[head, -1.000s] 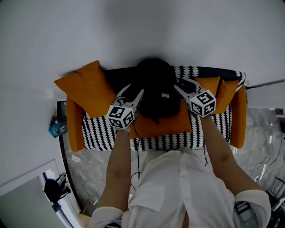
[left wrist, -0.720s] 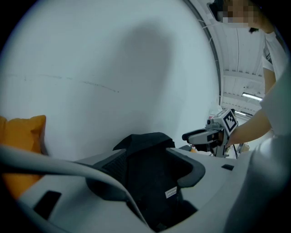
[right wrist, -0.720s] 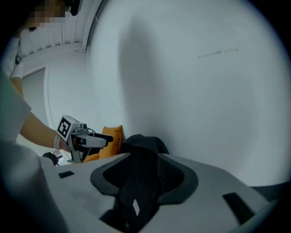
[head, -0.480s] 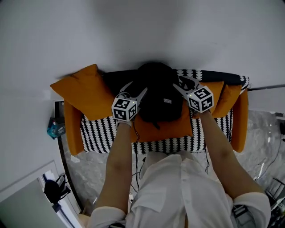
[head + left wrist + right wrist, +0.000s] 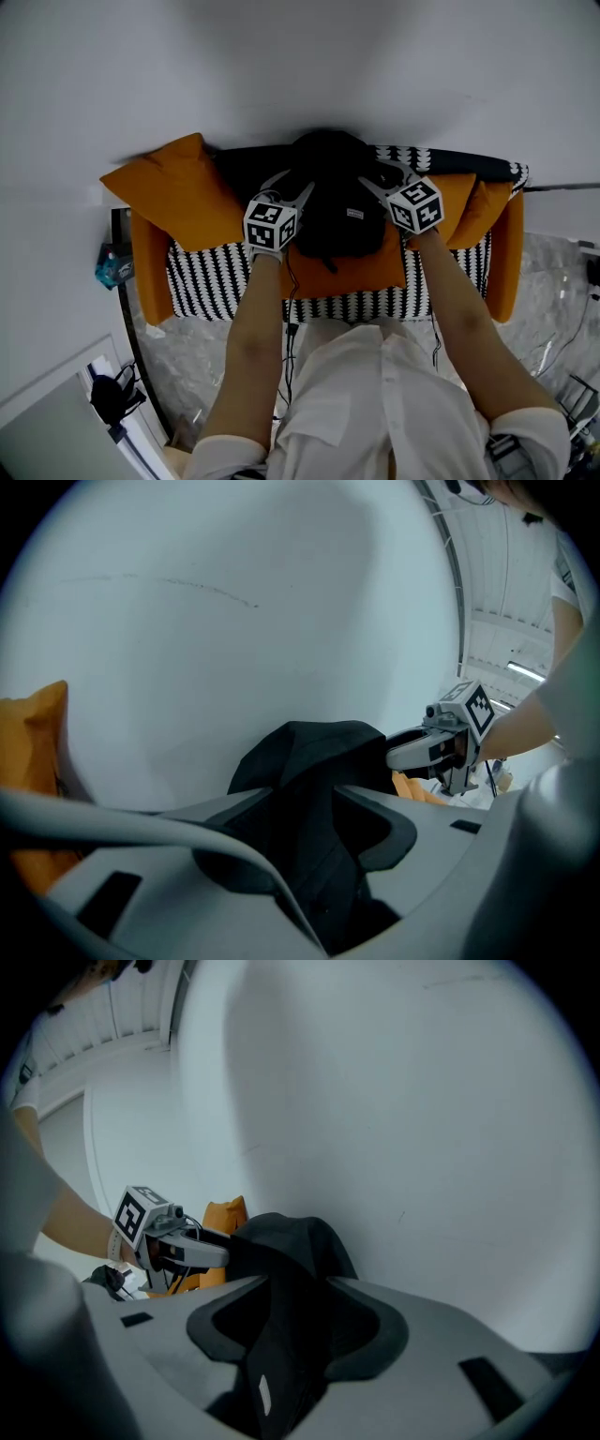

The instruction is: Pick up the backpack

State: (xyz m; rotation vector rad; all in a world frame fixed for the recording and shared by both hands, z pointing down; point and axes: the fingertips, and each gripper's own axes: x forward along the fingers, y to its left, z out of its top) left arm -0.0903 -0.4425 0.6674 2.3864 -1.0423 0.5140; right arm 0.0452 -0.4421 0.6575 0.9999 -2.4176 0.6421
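Note:
A black backpack [image 5: 333, 202] stands on the sofa, leaning against the white wall, its base on an orange cushion [image 5: 352, 267]. My left gripper [image 5: 302, 191] reaches onto its left side and my right gripper [image 5: 371, 185] onto its right side. In the left gripper view the backpack [image 5: 314, 747] fills the gap of the left gripper [image 5: 309, 803], whose jaws are closing; I see no clear pinch. In the right gripper view a fold of the backpack [image 5: 286, 1241] runs between the wide jaws of the right gripper [image 5: 295, 1288].
The sofa [image 5: 216, 281] has a black-and-white patterned cover and orange sides. A large orange cushion [image 5: 173, 192] lies at its left and a smaller one [image 5: 472, 208] at its right. A white wall [image 5: 300, 66] rises right behind. A dark bag [image 5: 114, 398] sits on the floor at lower left.
Both grippers have moved forward and down onto the backpack's sides, drawing closer together. The backpack has stayed in place.

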